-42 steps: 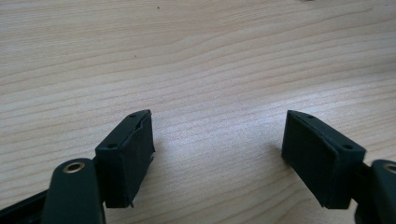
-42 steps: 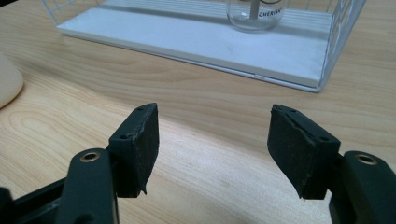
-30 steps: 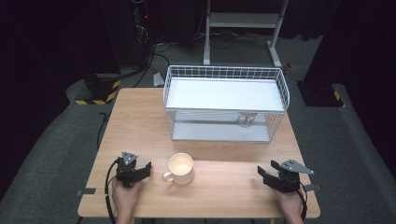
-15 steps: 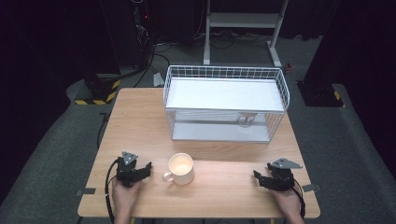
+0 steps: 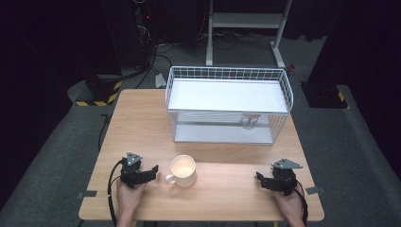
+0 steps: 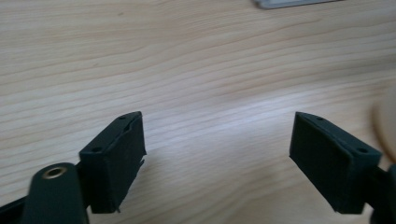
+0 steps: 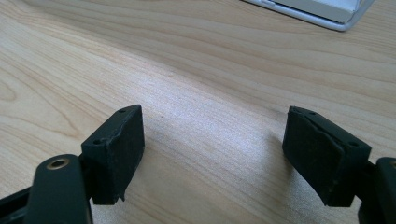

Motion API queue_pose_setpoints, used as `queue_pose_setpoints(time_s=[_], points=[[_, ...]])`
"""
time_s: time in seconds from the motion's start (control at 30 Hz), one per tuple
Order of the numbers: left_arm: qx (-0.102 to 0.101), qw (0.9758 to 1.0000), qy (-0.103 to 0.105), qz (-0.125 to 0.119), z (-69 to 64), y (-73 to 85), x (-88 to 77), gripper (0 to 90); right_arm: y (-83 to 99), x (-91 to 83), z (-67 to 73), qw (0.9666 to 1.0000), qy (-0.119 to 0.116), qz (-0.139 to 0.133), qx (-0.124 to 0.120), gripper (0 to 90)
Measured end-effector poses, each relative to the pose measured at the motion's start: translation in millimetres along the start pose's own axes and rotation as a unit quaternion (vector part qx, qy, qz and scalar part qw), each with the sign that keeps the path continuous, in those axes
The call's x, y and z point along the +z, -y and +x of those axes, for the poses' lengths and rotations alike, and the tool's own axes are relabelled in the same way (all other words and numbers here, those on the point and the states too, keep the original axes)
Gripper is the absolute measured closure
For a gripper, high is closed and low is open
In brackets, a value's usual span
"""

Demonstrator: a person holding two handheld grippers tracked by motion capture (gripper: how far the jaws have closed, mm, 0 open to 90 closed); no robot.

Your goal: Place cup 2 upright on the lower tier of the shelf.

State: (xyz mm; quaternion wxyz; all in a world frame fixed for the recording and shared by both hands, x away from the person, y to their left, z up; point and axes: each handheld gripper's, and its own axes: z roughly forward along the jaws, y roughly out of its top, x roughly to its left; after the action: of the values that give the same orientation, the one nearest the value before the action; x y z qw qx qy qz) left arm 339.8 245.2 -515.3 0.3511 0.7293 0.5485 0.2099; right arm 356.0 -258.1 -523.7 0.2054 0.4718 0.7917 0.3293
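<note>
Opening stage, nothing grasped yet. Lower left of the high view: left gripper [image 5: 152, 171], jaws spread and empty, just beside cream ceramic mug [image 5: 183, 170], apparently empty, though glare blurs its inside. Upper centre: white wire basket [image 5: 229, 106]. Lower right: right gripper [image 5: 261, 180], jaws just opening, empty. Next: closing on the mug.

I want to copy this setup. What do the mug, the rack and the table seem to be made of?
Mug: likely glazed ceramic, cream, smooth, thick-walled. Rack: white-coated metal wire, going by the thin grid walls; its shelves look like flat white panels. Table: light wood or wood-look laminate, matt, with visible grain.
</note>
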Motion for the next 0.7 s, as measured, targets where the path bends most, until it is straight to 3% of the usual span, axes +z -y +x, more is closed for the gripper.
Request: queue_pose_setpoints(time_s=[0.07, 0.13, 0.27, 0.47, 0.7], points=[[0.013, 0.9998, 0.014, -0.003, -7.5, -0.5, -2.9, 24.5, 0.1, 0.0, 0.0, 1.0000, 0.001, -0.001, -0.001, 21.1], [0.029, 0.9995, 0.013, -0.005, -15.5, -1.1, -6.1, 24.9, 0.2, 0.0, -0.1, 1.0000, 0.001, -0.001, -0.001, 21.1], [0.017, 0.9990, 0.036, -0.020, -19.9, -3.8, -12.4, 24.1, 0.1, 0.0, 0.0, 1.0000, 0.000, -0.001, -0.001, 21.1], [0.027, 0.9981, 0.040, -0.039, -24.0, -5.9, -18.7, 23.0, 0.1, 0.0, 0.0, 1.0000, 0.001, -0.001, -0.001, 21.1], [0.019, 0.9969, 0.051, -0.058, -26.5, -4.7, -24.5, 22.4, 0.2, 0.0, 0.0, 1.0000, 0.001, -0.001, -0.001, 21.1]])
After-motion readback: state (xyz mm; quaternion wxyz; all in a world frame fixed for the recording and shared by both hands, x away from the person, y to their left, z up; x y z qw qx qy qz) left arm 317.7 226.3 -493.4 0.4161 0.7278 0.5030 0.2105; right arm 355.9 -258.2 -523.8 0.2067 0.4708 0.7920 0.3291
